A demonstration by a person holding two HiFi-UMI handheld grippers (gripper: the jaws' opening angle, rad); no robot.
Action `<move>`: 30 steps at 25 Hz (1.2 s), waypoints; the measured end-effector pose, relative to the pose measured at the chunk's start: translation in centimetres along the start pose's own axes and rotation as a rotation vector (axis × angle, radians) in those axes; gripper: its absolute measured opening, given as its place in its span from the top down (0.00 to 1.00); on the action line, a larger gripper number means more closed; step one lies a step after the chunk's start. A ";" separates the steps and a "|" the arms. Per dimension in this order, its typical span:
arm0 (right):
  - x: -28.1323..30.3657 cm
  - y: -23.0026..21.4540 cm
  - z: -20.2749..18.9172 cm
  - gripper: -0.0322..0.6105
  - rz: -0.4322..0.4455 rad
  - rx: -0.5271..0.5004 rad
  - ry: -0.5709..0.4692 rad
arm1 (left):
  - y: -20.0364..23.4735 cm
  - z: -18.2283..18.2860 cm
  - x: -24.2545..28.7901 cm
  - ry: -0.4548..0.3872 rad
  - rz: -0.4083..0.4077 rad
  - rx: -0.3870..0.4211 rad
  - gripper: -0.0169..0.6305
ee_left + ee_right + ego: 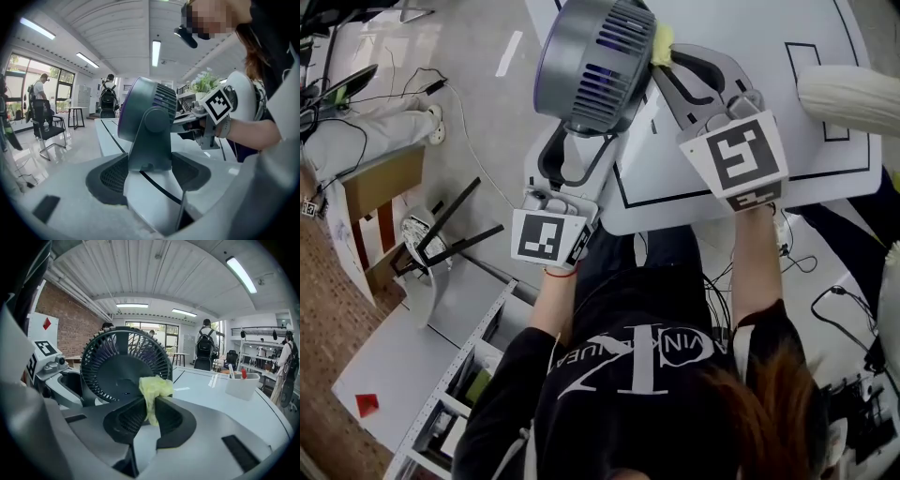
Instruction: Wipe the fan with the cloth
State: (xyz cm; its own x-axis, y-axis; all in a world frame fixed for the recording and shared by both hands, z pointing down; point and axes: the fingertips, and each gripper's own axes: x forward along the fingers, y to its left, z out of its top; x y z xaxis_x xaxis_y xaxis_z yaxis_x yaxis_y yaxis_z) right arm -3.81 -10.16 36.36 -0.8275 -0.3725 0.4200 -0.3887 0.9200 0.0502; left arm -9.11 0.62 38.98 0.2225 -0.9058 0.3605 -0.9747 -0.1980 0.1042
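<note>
A dark grey desk fan [595, 61] is above the white table's [825, 178] left edge. My left gripper [579, 141] is shut on its stand [150, 140], which fills the gap between the two pads. I cannot tell whether the fan rests on the table. My right gripper [666, 61] is shut on a yellow cloth [661, 42]. The bunched cloth [153, 391] sticks up from the jaws and touches the lower right of the fan's front grille [124, 366]. In the right gripper view the left gripper [51, 364] shows behind the fan.
Black outlines are marked on the table. A white tub [242, 384] with small items stands on it farther off, and a white roll [848, 94] lies at its right side. A black stool [441, 239], shelves [459, 375] and cables are on the floor. People stand in the background.
</note>
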 end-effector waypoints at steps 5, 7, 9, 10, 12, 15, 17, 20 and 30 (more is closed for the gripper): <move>0.1 1.6 -1.0 0.87 0.034 0.007 0.045 | 0.2 0.1 0.0 0.001 0.001 -0.003 0.51; -0.3 2.7 -1.3 0.87 0.055 0.013 0.057 | 0.2 0.1 0.0 0.003 0.005 -0.004 0.51; -0.7 3.7 -1.6 0.87 0.076 0.029 0.065 | 0.1 0.0 0.0 0.002 0.009 -0.004 0.51; -0.8 4.3 -1.8 0.87 0.089 0.041 0.068 | 0.1 -0.1 0.1 0.001 0.011 -0.003 0.50; -1.1 5.4 -2.1 0.87 0.117 0.069 0.072 | 0.1 -0.4 0.2 -0.004 0.016 -0.003 0.50; -1.5 7.1 -2.2 0.87 0.148 0.093 0.074 | 0.1 -0.7 0.1 -0.014 0.024 -0.002 0.50; -1.8 7.9 -2.0 0.87 0.163 0.101 0.074 | 0.1 -0.7 0.1 -0.014 0.023 0.002 0.50; -2.4 8.6 -1.4 0.86 0.181 0.110 0.067 | 0.1 -0.6 0.3 -0.009 0.025 -0.001 0.50; -4.5 9.8 1.4 0.87 0.198 0.102 0.013 | 0.2 -0.7 0.3 -0.001 0.036 -0.010 0.50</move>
State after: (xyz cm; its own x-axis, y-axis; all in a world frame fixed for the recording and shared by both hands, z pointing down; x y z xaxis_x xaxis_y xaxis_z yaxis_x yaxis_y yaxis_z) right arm -4.45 0.33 33.73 -0.8867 -0.1835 0.4244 -0.2584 0.9578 -0.1257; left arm -9.17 0.56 39.78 0.1877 -0.9125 0.3635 -0.9817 -0.1618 0.1008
